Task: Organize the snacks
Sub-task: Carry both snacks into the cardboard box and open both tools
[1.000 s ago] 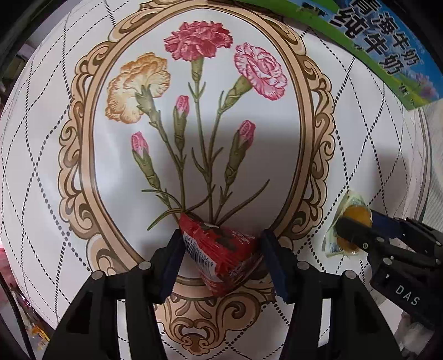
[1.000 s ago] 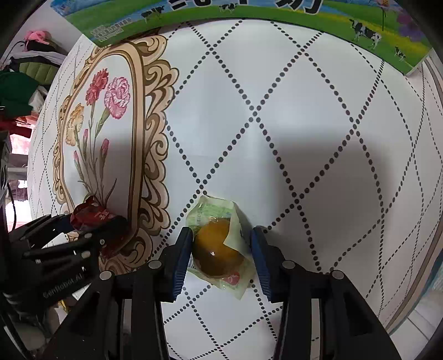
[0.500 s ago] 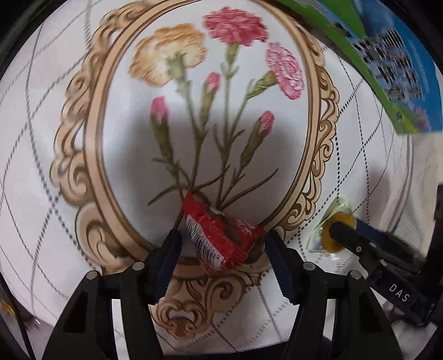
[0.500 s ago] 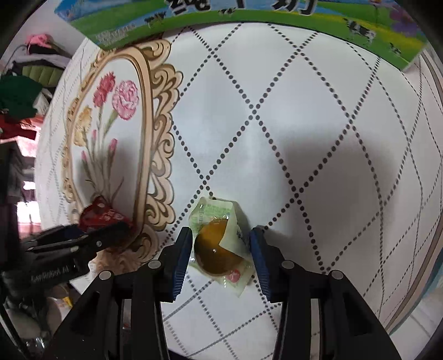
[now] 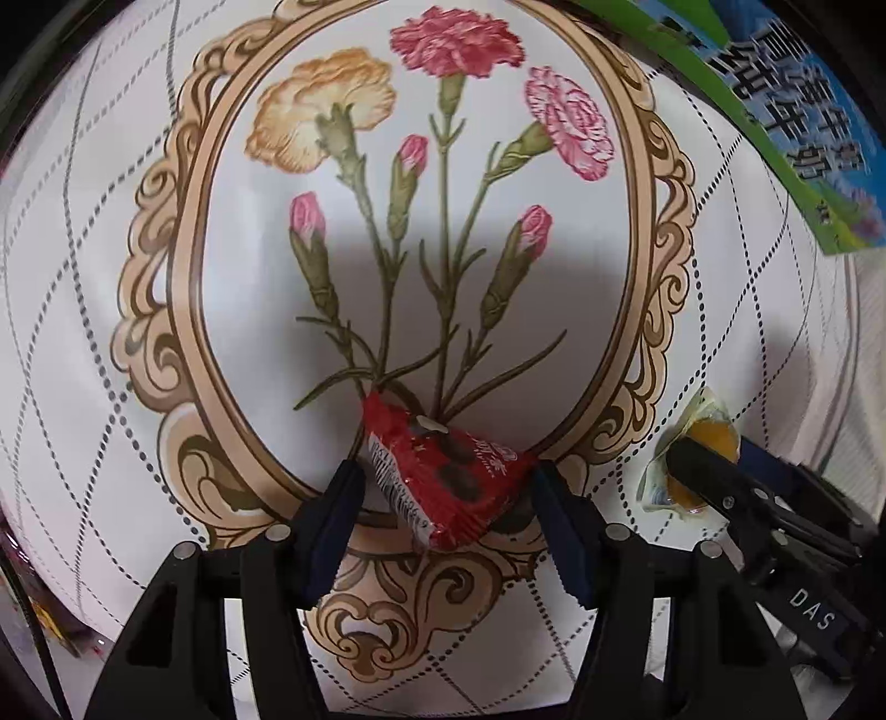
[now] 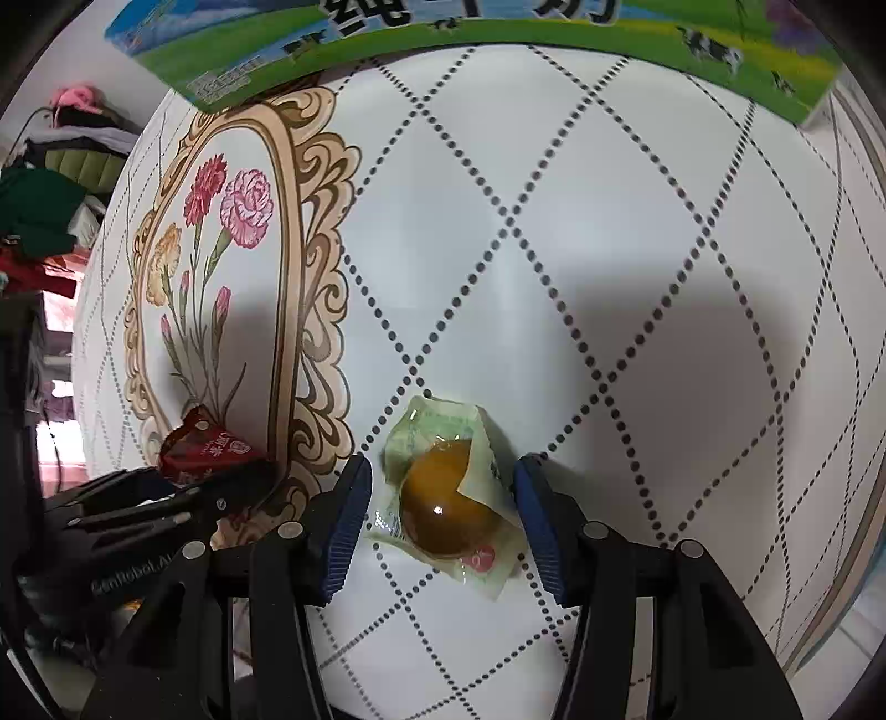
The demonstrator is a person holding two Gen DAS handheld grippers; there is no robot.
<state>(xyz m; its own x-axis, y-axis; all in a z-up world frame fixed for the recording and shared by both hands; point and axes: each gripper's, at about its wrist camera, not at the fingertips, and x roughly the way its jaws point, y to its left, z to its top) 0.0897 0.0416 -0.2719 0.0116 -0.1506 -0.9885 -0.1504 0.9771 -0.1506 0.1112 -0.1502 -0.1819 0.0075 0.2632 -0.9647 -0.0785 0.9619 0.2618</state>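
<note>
A red snack packet (image 5: pixel 443 471) sits between the fingers of my left gripper (image 5: pixel 446 498), which is shut on it over the flower-print tablecloth (image 5: pixel 498 249). The packet also shows in the right wrist view (image 6: pixel 205 448), with the left gripper (image 6: pixel 232 487) around it. A clear-wrapped orange jelly (image 6: pixel 448 498) sits between the fingers of my right gripper (image 6: pixel 443 498), which is shut on it. In the left wrist view the jelly (image 5: pixel 709 437) and right gripper (image 5: pixel 703 465) are at the right.
A green and blue milk carton box (image 6: pixel 498 50) stands at the table's far edge, also in the left wrist view (image 5: pixel 803 127). Clothes and clutter (image 6: pixel 44 210) lie beyond the table's left side. The table edge (image 6: pixel 853 498) curves along the right.
Both grippers have risen with their snacks; the table looks farther away and more of it shows. The red packet has tilted a little in the left fingers.
</note>
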